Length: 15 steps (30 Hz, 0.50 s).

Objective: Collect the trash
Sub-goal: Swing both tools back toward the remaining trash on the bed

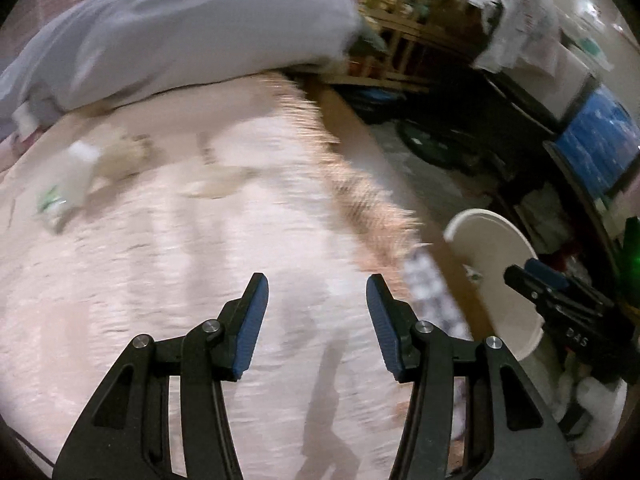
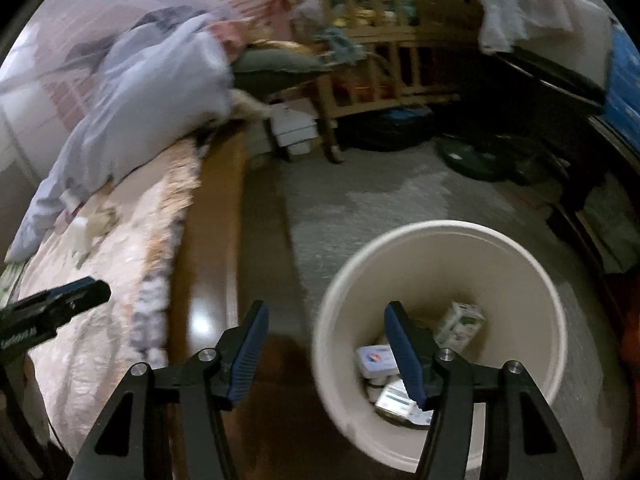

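Though left view hides it, bucket point(image 2: 440, 264) holds cartons point(image 2: 460, 324).

Bed point(image 1: 200, 280) lying under pale pink quilted cover, fringed edge point(image 1: 360, 200) running along right side. Grey-blue bedding heap point(image 1: 180, 28) sitting at far end. Small white bottle point(image 1: 76, 176) and crumpled beige scrap point(image 1: 124, 156) lying on cover at far left, too blurred for detail. Floor point(image 2: 380, 208) stretching right of bed, grey and mottled. Cream bucket point(image 2: 540, 280) standing on floor near bed, holding small cartons point(image 2: 460, 324).
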Each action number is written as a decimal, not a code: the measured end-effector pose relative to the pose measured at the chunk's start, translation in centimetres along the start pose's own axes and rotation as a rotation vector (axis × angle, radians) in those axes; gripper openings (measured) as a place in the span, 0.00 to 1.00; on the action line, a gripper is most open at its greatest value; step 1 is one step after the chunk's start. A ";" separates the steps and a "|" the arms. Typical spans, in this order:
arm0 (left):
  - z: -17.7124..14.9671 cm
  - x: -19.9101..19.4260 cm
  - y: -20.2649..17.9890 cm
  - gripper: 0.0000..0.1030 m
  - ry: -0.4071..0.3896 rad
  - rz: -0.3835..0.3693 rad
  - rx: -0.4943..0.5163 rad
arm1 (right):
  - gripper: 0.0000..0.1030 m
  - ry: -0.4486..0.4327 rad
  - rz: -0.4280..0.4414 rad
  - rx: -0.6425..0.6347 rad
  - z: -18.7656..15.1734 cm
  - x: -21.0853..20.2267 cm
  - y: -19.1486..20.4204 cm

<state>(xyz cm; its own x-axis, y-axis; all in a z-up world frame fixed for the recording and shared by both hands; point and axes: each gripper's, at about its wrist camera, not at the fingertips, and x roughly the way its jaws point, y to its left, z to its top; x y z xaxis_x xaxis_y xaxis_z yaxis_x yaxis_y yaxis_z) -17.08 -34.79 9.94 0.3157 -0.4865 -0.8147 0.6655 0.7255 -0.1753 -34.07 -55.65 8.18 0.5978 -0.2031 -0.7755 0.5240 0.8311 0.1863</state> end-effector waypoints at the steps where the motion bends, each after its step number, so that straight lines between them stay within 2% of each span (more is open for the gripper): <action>1: -0.1 -0.3 1.3 0.48 -0.002 0.016 -0.013 | 0.57 0.003 0.014 -0.021 0.0 0.2 0.9; 15: -1.4 -2.8 16.6 0.48 -0.002 0.178 -0.207 | 0.61 0.057 0.269 -0.220 -0.2 1.4 13.4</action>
<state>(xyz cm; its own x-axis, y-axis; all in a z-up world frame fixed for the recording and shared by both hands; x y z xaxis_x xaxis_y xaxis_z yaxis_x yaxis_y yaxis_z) -7.81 -20.70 8.52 0.4163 -0.3434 -0.8419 0.4475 0.8834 -0.1391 -26.33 -44.65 9.46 0.6589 0.0623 -0.7497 0.2053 0.9438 0.2589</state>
